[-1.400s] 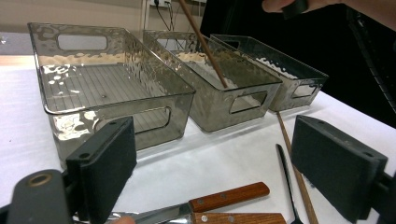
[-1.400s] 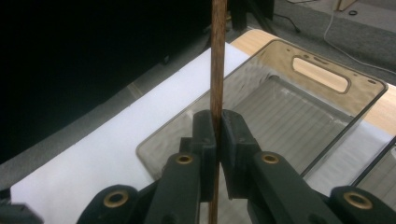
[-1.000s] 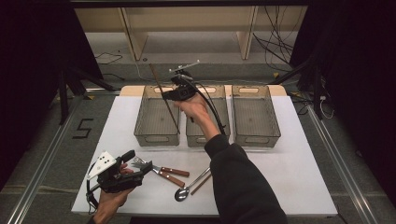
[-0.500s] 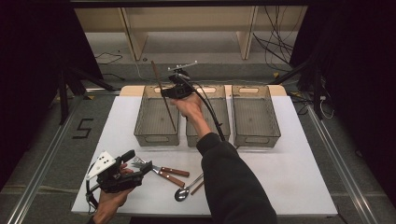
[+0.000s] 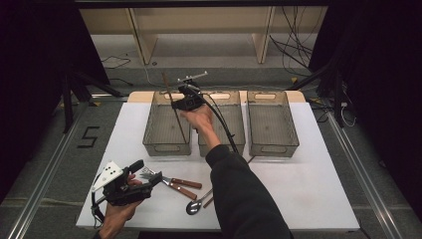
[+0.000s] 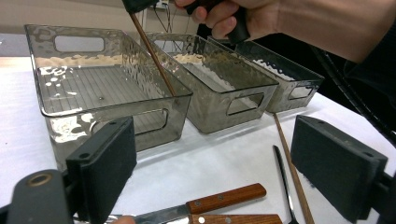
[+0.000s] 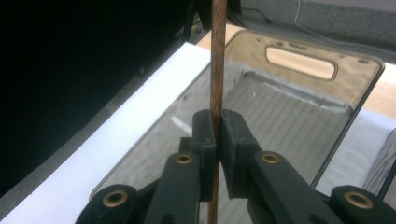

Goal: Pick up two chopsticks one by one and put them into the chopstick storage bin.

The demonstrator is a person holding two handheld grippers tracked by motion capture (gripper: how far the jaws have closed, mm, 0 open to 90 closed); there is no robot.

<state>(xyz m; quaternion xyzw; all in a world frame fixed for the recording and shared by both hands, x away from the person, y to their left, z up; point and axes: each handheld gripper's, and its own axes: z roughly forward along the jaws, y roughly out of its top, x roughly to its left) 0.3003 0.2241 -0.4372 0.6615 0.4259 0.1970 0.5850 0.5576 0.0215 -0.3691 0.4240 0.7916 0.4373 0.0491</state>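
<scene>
My right gripper [image 5: 176,104] is shut on a thin brown chopstick [image 5: 173,112], held nearly upright over the left of three smoky clear bins [image 5: 166,149]. In the right gripper view the pads [image 7: 205,133] pinch the chopstick [image 7: 217,56] above that left bin [image 7: 355,107]. The chopstick [image 6: 152,51] slants down into the left bin [image 6: 116,100] in the left gripper view. My left gripper [image 5: 148,174] rests open at the table's front left, its jaws wide apart [image 6: 219,177] and pointing at the cutlery.
Two wooden-handled knives [image 5: 181,186], a fork [image 5: 147,174], a spoon [image 5: 194,206] and a second chopstick [image 6: 289,163] lie at the table's front. The middle bin [image 5: 234,137] and right bin [image 5: 272,147] stand beside the left one. The right forearm crosses the table's middle.
My right gripper has sunk a little with the chopstick, whose lower end reaches deeper into the left bin. The left gripper has stayed in place.
</scene>
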